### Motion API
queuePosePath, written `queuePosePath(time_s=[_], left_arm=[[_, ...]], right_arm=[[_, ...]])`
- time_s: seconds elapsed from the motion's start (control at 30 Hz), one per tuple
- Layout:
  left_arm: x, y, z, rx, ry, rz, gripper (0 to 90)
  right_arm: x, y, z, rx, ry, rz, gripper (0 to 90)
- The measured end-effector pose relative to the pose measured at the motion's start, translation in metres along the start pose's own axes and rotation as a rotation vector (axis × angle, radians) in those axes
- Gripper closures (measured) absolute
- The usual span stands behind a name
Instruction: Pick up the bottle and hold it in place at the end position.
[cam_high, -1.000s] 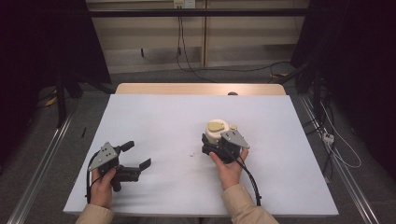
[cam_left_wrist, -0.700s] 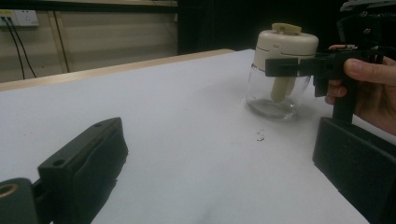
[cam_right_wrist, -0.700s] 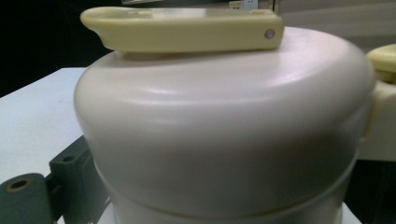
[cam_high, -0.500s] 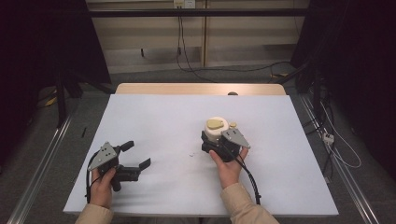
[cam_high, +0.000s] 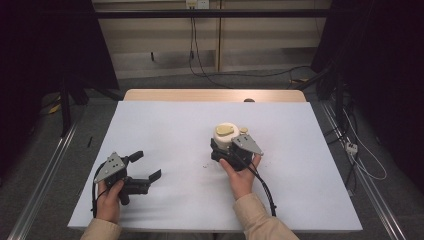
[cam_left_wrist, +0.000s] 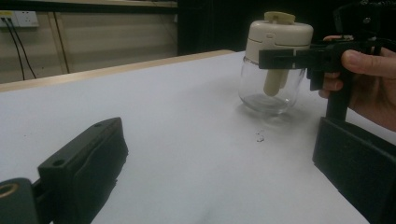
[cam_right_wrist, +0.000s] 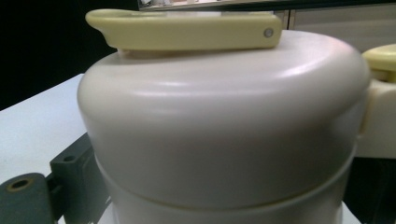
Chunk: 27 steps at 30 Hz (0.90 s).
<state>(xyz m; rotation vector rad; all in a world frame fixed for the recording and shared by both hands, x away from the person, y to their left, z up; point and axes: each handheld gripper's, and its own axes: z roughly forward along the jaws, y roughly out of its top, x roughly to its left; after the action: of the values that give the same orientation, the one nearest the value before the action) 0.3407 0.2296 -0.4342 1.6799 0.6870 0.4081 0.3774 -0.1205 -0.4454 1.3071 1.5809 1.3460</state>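
Note:
A glass jar (cam_high: 224, 131) with a cream lid and a pale yellow flap on top stands near the middle of the white table (cam_high: 165, 125). My right gripper (cam_high: 226, 142) is shut on the lid from the near side. In the left gripper view one black jaw of the right gripper (cam_left_wrist: 299, 56) crosses the front of the jar (cam_left_wrist: 275, 60), whose glass base rests on the table. The lid (cam_right_wrist: 224, 116) looms very close in the right gripper view. My left gripper (cam_high: 146, 166) is open at the front left with nothing between its jaws.
A small speck or droplet (cam_high: 206, 166) lies on the table just in front of the jar. A second yellow cap (cam_high: 243, 130) sticks out at the lid's right side. Cables trail across the floor (cam_high: 210, 75) beyond the far wooden edge.
The right gripper and the jar have shifted slightly left and away together. The left gripper has barely moved.

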Motion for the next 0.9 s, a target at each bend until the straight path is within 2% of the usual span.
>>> queuePosePath(time_s=[0.47,0.9], left_arm=[[0.001,0.000,0.000,-0.002,-0.001,-0.006,2.3],[0.001,0.000,0.000,-0.002,-0.005,-0.005,2.3]], right_arm=[[0.009,0.004,0.018,0.006,0.014,-0.009,6.2],[0.005,-0.002,0.026,0.023,0.004,0.006,6.3]])
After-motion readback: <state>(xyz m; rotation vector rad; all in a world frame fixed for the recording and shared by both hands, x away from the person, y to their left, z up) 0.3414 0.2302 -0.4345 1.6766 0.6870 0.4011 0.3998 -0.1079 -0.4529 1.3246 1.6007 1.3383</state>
